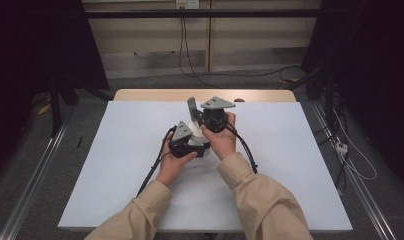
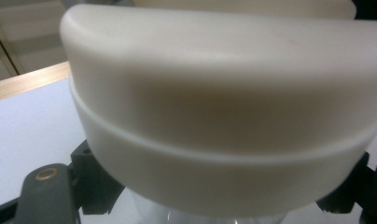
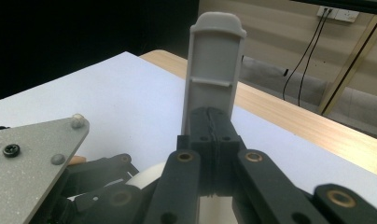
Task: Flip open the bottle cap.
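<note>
While both hands sit near the table's [image 1: 140, 165] far-middle, I list: left gripper [image 1: 189, 141], jaws clamped on a cream-capped clear bottle [image 2: 224, 116], likely steadying it; right gripper [image 3: 213, 140], jaws pressed flat on a grey upright clip-like piece [image 3: 213, 74] raised above the bottle, seemingly lifted off or awaiting fitting.

The lid [image 2: 224, 116] looks like smooth matt cream plastic; the handle [image 3: 214, 70] is matt grey plastic; the table [image 1: 140, 135] has a matt white surface with a wooden edge.
</note>
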`<action>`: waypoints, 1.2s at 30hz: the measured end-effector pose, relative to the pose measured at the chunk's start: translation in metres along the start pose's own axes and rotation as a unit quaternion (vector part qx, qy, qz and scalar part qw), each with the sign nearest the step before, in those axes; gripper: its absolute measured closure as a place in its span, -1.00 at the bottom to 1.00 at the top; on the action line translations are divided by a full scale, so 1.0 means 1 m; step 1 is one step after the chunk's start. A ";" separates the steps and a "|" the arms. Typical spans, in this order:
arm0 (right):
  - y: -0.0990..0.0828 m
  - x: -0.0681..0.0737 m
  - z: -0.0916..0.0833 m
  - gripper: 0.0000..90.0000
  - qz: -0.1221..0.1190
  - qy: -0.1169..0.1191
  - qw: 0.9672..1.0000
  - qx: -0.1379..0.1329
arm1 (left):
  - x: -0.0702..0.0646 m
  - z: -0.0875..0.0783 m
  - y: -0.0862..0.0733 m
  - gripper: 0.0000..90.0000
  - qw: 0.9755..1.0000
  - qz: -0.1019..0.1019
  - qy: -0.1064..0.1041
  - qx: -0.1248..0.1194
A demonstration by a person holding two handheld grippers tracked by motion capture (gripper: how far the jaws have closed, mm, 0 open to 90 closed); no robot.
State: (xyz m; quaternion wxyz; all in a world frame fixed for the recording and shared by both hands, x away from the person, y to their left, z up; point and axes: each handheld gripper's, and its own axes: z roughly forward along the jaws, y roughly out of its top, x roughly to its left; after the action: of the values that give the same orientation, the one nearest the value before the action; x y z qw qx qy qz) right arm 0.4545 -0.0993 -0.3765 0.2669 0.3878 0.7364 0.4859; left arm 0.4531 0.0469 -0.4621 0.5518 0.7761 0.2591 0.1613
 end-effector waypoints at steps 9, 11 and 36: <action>0.001 0.000 0.001 1.00 0.000 0.002 1.000 0.000 | 0.000 0.000 0.000 -0.58 1.000 0.002 0.001 0.001; 0.002 0.000 0.001 1.00 0.001 0.003 1.000 0.001 | 0.000 0.000 0.000 -0.58 1.000 0.003 0.002 0.001; 0.004 0.002 0.007 1.00 -0.003 0.005 1.000 0.005 | -0.002 0.000 0.000 -0.58 1.000 0.004 0.016 0.002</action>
State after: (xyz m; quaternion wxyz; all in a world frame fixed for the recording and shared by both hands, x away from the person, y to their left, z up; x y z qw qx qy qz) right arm 0.4600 -0.0933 -0.3759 0.2627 0.3847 0.7412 0.4833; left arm 0.4519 0.0460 -0.4619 0.5456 0.7754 0.2652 0.1754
